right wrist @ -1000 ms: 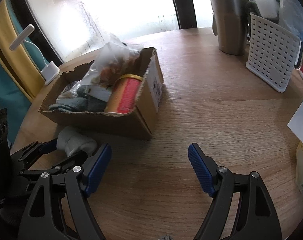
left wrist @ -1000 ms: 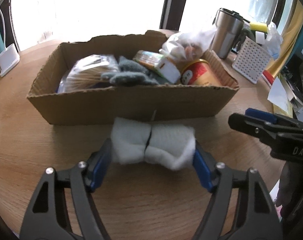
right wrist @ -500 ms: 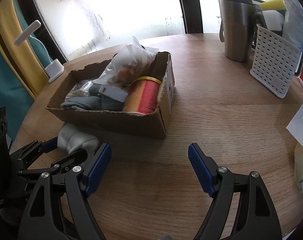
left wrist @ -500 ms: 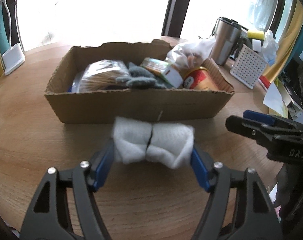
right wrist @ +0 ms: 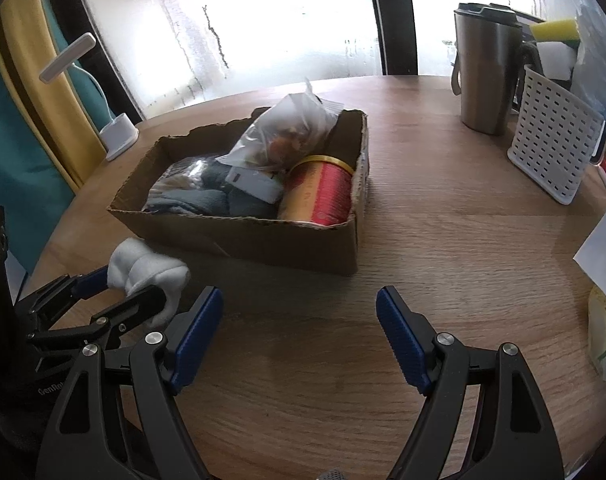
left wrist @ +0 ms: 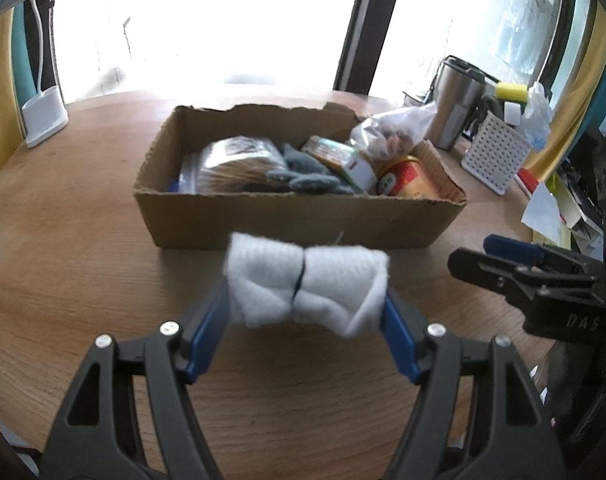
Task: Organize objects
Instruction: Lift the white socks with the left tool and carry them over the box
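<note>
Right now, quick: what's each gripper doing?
Left gripper: closed on the rolled white socks, held in front of the cardboard box.
Right gripper: open, holding nothing, above the table.

Home: cluttered table (right wrist: pixel 443 240), window-side.

Sock roll (left wrist: pixel 305 286) before box (left wrist: pixel 287 220), probably lifted.

Each tool (right wrist: pixel 299 336) is black plastic with ribbed blue pads (right wrist: pixel 399 338) (silver screws at joints).
</note>
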Motion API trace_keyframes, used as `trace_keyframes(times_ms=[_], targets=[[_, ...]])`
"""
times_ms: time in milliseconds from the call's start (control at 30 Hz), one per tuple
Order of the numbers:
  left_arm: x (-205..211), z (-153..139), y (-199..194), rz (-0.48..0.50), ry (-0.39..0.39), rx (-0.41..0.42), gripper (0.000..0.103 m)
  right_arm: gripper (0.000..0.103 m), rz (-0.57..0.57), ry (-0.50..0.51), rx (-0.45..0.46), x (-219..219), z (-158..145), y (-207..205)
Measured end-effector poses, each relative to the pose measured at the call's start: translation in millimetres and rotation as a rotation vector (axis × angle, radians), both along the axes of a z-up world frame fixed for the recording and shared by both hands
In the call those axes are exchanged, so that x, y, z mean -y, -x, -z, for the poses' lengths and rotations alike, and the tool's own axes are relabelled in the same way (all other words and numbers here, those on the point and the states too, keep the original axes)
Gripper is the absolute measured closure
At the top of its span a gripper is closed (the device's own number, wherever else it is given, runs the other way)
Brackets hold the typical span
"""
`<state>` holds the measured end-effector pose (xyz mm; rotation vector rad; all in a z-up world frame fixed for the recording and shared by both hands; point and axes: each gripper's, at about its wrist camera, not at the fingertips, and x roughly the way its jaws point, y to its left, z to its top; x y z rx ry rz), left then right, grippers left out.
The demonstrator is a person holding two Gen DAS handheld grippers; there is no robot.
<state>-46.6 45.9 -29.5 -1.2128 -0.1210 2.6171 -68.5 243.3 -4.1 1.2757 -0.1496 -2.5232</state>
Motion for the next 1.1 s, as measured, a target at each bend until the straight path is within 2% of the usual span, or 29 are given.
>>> trace_keyframes(times_ms=[1100], targets=[[45,-39,19,-0.09,-0.001,-0.082,0.031,0.021,-0.028,0.001,-0.04,26,-22,14]])
